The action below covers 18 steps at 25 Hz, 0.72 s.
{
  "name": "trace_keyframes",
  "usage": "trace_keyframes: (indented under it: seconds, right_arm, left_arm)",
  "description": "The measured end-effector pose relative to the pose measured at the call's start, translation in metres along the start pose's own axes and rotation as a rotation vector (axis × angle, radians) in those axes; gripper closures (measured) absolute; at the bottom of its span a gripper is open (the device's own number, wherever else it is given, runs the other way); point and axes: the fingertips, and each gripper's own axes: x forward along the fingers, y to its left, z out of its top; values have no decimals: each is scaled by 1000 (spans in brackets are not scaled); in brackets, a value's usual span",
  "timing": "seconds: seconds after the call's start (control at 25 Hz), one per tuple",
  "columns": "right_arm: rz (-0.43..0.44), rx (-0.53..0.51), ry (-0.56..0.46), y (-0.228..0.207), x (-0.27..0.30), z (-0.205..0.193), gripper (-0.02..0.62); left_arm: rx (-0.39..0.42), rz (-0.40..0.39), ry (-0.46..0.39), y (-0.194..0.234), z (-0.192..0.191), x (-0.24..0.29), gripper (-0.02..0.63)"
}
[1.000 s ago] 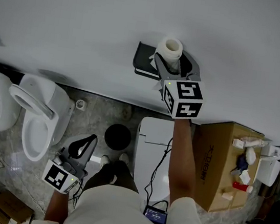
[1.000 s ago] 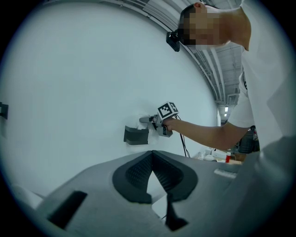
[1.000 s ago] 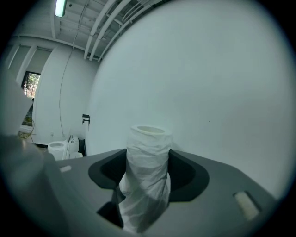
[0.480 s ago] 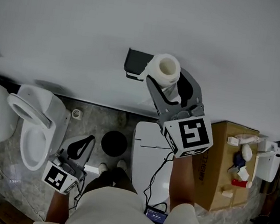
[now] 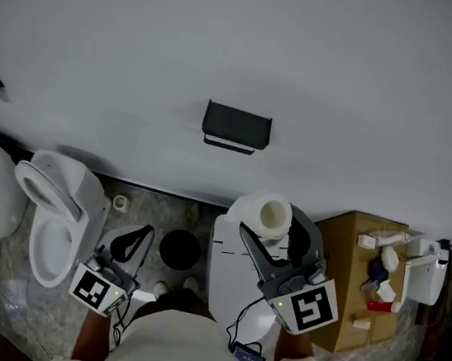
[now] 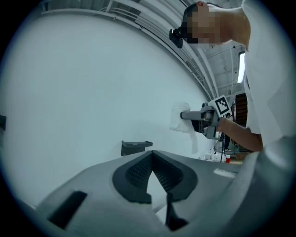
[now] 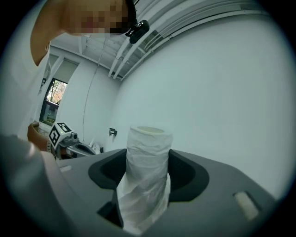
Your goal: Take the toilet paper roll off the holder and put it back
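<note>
Holding the roll (image 5: 275, 214) away from the wall (image 5: 245, 45), my right gripper (image 5: 276, 229) has its jaws spread wide, one pressed on each side of the paper. In the right gripper view the roll stands upright between the pads. Its cardboard core points up and a loose tail of paper hangs below.

The holder (image 5: 236, 126), a small black bracket, sits empty on the wall. It lies on the far side of the roll and a little to the left, well apart from it. That gap is what I judge the return move turns on: the roll must travel far and slightly left to reach the bracket. I cannot tell from here how the bracket takes the roll, so I cannot say whether the upright axis will need turning.

My left gripper (image 5: 132, 242) hangs low on the near left with its jaws together and nothing between them. It is farther from the holder than the right gripper, which I judge better placed to put the roll back.
</note>
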Motion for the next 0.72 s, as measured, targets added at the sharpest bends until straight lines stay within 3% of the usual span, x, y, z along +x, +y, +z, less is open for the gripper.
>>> trace_keyframes:
  seconds: [0.2,0.72]
  right_arm:
    - [20,18,74,15,-25,-22,318]
    - [29,62,42,13,-26,-24,318]
  left_arm:
    - [-3,7,0,-1,-1,-7,604]
    - [-3,-2,19,-7,-5,-3,604]
